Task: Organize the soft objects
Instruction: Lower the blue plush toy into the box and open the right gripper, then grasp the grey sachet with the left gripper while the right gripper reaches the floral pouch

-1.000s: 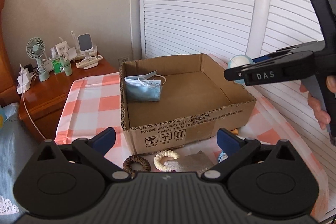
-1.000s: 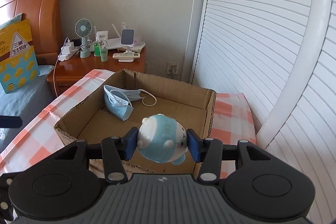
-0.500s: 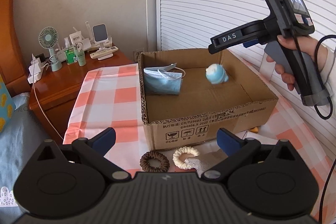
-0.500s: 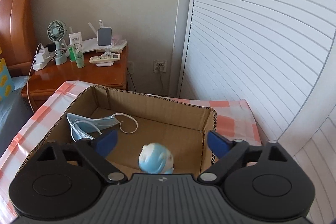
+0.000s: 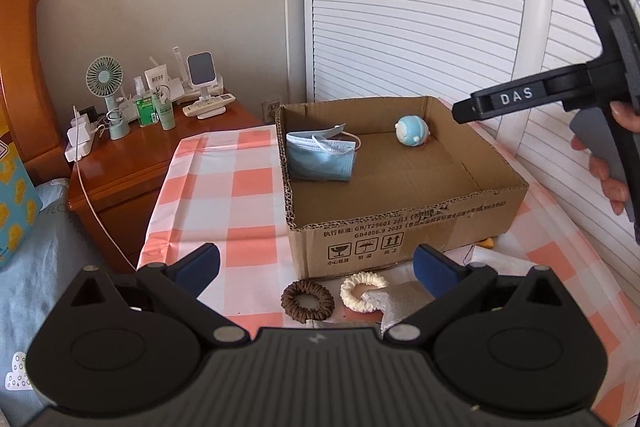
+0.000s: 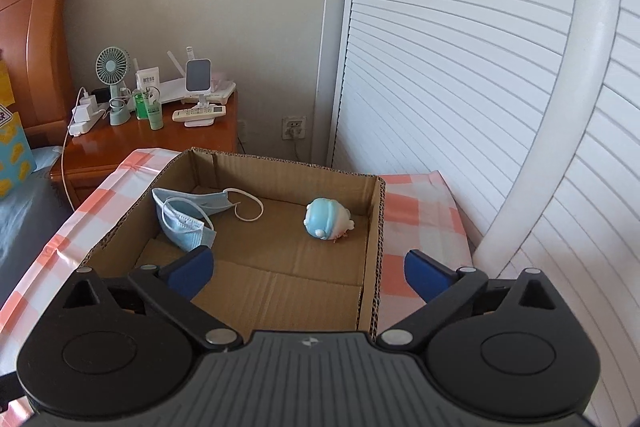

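Dropped from the right gripper a second ago, the round blue-and-white plush toy now lies on the floor of the cardboard box, near the box's far right corner. Its surface looks smooth and soft, with small white nubs. That gripper has drawn back above the box's near edge, its blue-padded fingers spread wide around nothing.

Against the box's left wall leans a crumpled pleated blue face mask, its white ear loop trailing over the corrugated floor. The box is shallow and rectangular, with raw fluted edges and black printing on its front wall.

Just before the box's front wall lie a ribbed brown scrunchie, a fuzzy cream scrunchie and a piece of grey cloth, all on the orange-and-white checked tablecloth. Over them hovers the left gripper, its fingers likewise wide apart and empty.
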Action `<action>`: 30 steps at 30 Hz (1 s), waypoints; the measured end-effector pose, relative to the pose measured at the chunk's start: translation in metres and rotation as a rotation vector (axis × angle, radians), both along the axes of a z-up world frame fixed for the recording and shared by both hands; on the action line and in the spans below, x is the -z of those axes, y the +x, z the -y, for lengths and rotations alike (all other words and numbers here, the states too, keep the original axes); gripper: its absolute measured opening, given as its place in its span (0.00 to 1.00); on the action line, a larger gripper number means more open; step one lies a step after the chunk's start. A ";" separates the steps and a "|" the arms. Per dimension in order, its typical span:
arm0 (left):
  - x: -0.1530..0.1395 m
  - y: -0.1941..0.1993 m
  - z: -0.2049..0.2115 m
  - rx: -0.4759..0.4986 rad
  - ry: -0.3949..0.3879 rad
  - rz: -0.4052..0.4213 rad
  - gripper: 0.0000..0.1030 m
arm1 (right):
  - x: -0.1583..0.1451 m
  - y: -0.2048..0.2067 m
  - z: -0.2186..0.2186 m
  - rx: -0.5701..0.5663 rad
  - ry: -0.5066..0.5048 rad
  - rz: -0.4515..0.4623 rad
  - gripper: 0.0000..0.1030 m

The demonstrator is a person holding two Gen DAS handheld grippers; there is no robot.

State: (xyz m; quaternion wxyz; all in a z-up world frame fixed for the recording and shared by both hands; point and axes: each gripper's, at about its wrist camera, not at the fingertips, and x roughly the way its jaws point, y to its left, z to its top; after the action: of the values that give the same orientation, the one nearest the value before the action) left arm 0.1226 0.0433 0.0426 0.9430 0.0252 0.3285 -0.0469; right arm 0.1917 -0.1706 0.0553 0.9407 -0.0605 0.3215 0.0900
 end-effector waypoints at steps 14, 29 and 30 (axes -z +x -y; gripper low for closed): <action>0.012 -0.026 -0.002 0.001 0.019 -0.023 0.99 | 0.062 -0.090 0.008 -0.037 0.009 -0.097 1.00; 0.029 -0.040 -0.008 -0.005 0.022 -0.068 0.99 | 0.091 -0.127 -0.029 -0.173 -0.029 -0.131 1.00; 0.030 -0.040 -0.007 -0.003 0.024 -0.068 0.99 | 0.093 -0.126 -0.033 -0.185 -0.042 -0.134 1.00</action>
State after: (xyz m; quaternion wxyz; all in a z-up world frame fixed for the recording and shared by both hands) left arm 0.0830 0.0506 0.0126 0.9310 0.0344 0.3610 -0.0421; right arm 0.0652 -0.1372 -0.0382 0.9032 -0.1036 0.3786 0.1737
